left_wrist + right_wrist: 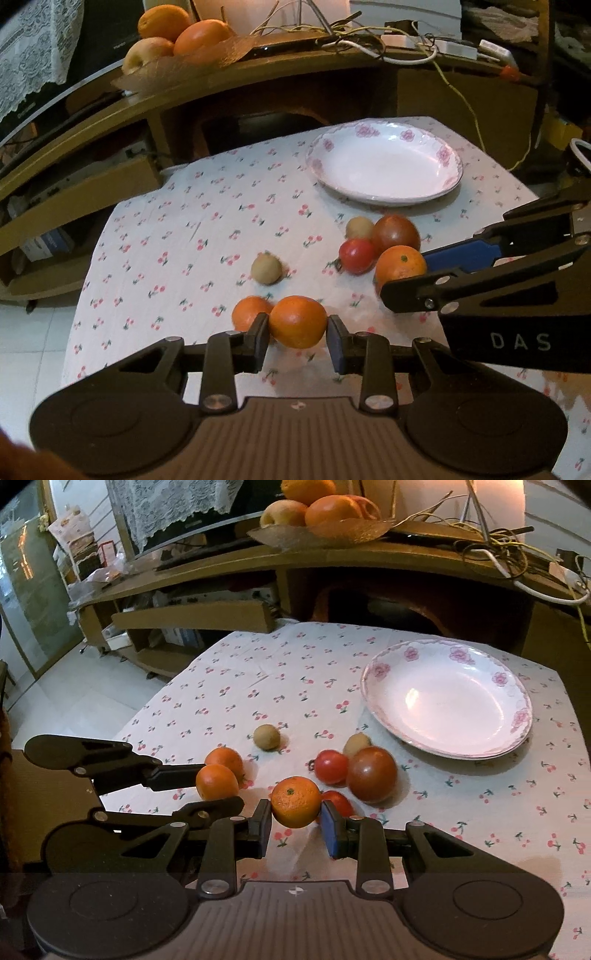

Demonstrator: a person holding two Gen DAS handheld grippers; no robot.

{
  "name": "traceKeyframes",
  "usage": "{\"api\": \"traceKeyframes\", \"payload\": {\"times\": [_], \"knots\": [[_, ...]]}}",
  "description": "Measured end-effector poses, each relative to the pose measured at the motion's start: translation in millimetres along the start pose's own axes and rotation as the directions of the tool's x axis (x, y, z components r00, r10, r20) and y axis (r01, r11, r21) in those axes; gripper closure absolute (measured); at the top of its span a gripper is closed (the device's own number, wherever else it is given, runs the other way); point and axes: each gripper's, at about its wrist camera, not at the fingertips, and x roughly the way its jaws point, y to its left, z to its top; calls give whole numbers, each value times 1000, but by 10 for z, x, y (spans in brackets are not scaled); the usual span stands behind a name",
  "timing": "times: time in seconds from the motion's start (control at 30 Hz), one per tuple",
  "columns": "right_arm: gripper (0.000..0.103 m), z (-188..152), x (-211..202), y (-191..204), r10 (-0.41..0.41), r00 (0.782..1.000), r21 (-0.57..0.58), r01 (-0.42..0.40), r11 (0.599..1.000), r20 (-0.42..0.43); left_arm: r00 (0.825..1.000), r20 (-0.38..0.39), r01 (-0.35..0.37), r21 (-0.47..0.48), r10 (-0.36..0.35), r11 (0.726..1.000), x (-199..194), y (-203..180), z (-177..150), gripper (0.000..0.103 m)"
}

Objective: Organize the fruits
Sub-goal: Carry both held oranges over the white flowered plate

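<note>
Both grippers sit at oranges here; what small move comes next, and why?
Probably close both. The left gripper brackets an orange and the right gripper brackets another orange, with small gaps beside the fingers. The plate holds nothing yet.

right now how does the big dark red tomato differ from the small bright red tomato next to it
The big dark red tomato is clearly larger and has a dull brownish-red skin; the small bright red tomato is smaller and a vivid, even red. The dark one sits nearer the white floral plate. Both are round, rest on the cherry-print tablecloth and appear to touch.
</note>
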Motion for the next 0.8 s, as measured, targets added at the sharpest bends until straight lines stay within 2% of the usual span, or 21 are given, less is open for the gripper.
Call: {"api": "traceKeyframes", "payload": {"times": [0.43, 0.8], "knots": [[72, 182, -53, -307, -57, 997, 47, 55, 997, 52, 999, 44, 28, 60, -30, 998, 132, -186, 412, 64], [72, 392, 70, -626, -117, 991, 82, 111, 990, 68, 997, 57, 49, 85, -54, 995, 443, -270, 778, 64]]}}
